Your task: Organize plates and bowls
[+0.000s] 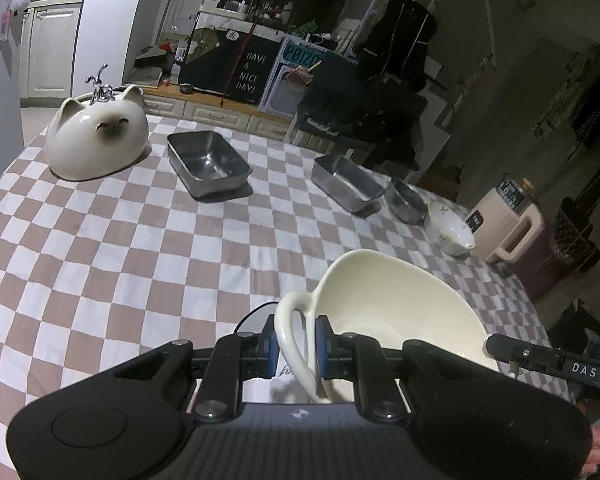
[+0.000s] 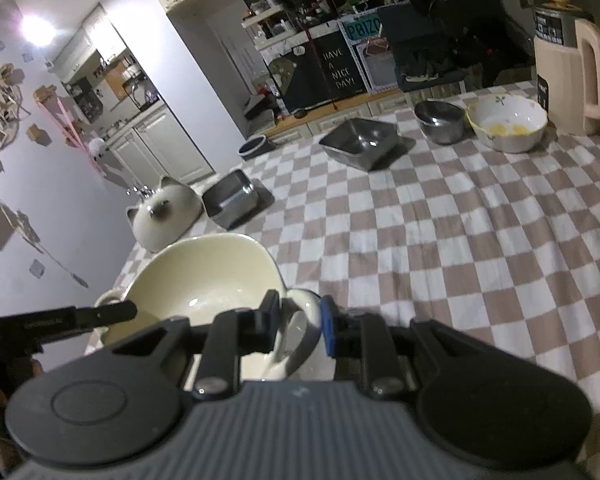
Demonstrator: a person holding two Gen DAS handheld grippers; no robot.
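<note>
Flanking cream bowl [image 1: 396, 304]: steel trays [image 1: 208, 162]

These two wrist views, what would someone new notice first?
The cream two-handled bowl fills the near foreground, with the left gripper and the right gripper each shut on one of its handles. Behind it on the checkered tablecloth, an upside-down cat-face bowl sits at the far left corner beside a steel tray.

Dim indoor light; a ceiling lamp [image 2: 38, 30] flares at upper left in the right view. Fisheye bends the edges, corners go black, far shelves [image 1: 260, 4] look soft.
</note>
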